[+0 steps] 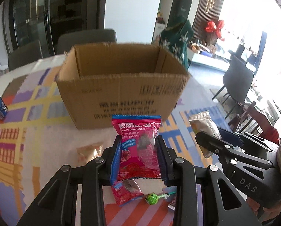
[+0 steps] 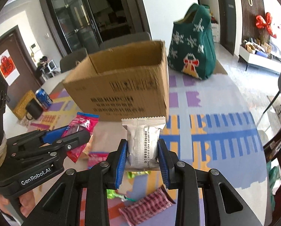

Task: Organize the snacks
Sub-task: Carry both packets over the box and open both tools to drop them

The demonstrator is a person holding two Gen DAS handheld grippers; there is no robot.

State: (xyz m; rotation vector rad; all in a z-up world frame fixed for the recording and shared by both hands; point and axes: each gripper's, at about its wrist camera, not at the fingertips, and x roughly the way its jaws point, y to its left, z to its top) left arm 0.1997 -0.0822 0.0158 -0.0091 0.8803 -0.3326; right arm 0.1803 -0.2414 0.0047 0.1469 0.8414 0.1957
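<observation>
An open cardboard box (image 1: 121,86) stands on the patterned tablecloth; it also shows in the right wrist view (image 2: 121,86). My left gripper (image 1: 139,150) is shut on a red hawthorn snack packet (image 1: 138,145), held upright above the table just in front of the box. My right gripper (image 2: 142,150) is shut on a silver snack packet (image 2: 143,143), also in front of the box. The left gripper and its red packet (image 2: 80,130) show at the left of the right wrist view. The right gripper with the silver packet (image 1: 204,128) shows at the right of the left wrist view.
Loose snacks lie below the grippers: a red packet (image 1: 125,194), a green lollipop (image 1: 152,199), a pink checked packet (image 2: 146,207), green wrappers (image 2: 136,173). A blue can (image 2: 43,97) and black mug (image 2: 34,109) stand left of the box. A green knitted bag (image 2: 193,45) stands behind it.
</observation>
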